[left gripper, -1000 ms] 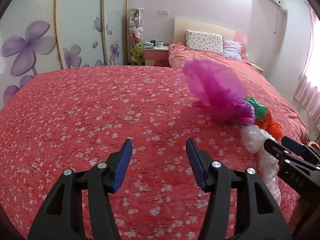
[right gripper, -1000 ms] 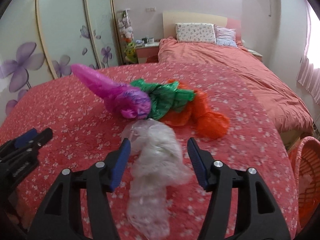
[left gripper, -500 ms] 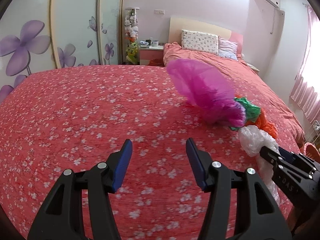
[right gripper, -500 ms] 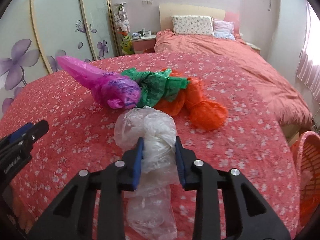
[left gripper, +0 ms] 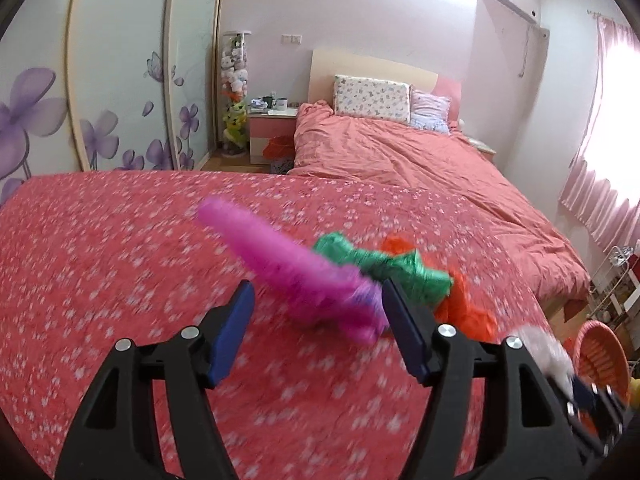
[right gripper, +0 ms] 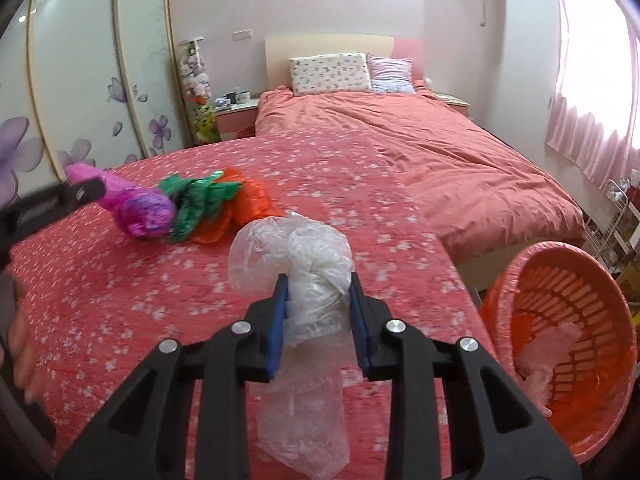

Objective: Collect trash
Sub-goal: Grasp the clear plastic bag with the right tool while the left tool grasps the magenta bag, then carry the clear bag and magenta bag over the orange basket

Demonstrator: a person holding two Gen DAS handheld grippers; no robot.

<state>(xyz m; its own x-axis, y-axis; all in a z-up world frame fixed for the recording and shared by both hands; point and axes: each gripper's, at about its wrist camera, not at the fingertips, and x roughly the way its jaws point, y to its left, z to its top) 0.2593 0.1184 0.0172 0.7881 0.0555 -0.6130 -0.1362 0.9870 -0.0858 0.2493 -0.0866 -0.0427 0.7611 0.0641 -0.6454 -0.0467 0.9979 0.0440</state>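
My right gripper (right gripper: pixel 318 308) has its blue pads pinched on a crumpled clear plastic bag (right gripper: pixel 308 276), which bulges above the jaws and hangs loose below them, over the red bedspread with small white flowers (right gripper: pixel 328 168). Just to the right and below sits the orange slatted plastic basket (right gripper: pixel 568 344), tilted towards me, with some pink stuff lying inside it. My left gripper (left gripper: pixel 318 314) is empty and its jaws are opening; past them, resting on the spread, lies a crumpled magenta plastic bag (left gripper: pixel 296 276), blurred in this view. A crumpled green plastic bag (left gripper: pixel 384 264) touches its right end, and a crumpled orange plastic bag (left gripper: pixel 464 312) lies against the green one. From the right wrist camera these three bags sit together, well left of the clear one
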